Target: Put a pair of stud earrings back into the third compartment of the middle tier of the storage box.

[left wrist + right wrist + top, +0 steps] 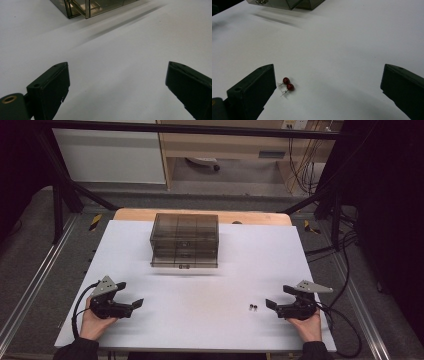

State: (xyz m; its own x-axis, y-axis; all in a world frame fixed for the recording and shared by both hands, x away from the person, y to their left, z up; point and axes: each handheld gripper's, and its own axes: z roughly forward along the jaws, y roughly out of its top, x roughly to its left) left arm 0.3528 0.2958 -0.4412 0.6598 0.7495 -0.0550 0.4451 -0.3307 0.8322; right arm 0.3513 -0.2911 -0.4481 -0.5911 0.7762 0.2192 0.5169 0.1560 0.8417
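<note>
Left hand (95, 320): comes in from the bottom edge near the table's left front corner, palm wrapped round the gripper's body, dark sleeve at the wrist.
Left gripper (131, 296): held low over the white tabletop (210, 270), pointing right toward the middle; jaws spread wide with bare table between them, gripping nothing.
Right hand (306, 324): mirrors it near the right front corner, forearm from below.
Right gripper (279, 296): points left, jaws also wide apart and empty (grey plate on top).
Red bead earrings (286, 85): a pair, touching each other, on the table just beside the right gripper's tips.
Smoky clear drawer box (184, 240): at the table's far middle, well apart from both grippers.
</note>
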